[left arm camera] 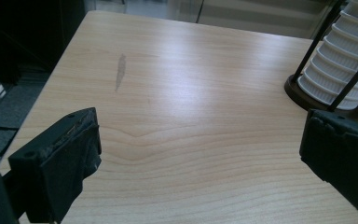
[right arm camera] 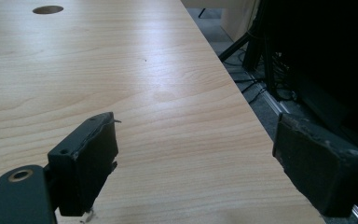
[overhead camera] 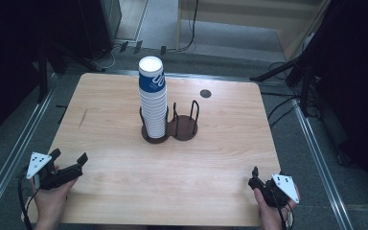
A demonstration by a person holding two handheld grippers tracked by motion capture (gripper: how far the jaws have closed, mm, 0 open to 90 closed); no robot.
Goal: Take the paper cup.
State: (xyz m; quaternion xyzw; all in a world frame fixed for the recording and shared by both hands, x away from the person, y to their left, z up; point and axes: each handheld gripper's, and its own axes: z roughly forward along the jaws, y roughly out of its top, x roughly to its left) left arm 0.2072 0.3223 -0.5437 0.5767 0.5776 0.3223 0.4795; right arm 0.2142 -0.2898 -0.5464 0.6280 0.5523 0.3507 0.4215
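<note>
A pale wooden worktop (overhead camera: 124,158) carries a dark two-ring cup holder (overhead camera: 184,128) near its middle. A tall stack of paper cups (overhead camera: 153,100) stands in the holder's left ring. A small dark round spot (overhead camera: 205,93) sits toward the far edge.

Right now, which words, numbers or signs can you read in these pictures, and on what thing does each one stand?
No text can be read.
Top cup: a blue band with white marks, too blurred to read.
Grey plates on the tools: black dots, no letters.
Table and holder: no text.

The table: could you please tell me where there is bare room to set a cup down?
The table is bare left of the cup stack, right of the holder, and across the near strip between the left gripper and right gripper. Only the centre is crowded.
</note>
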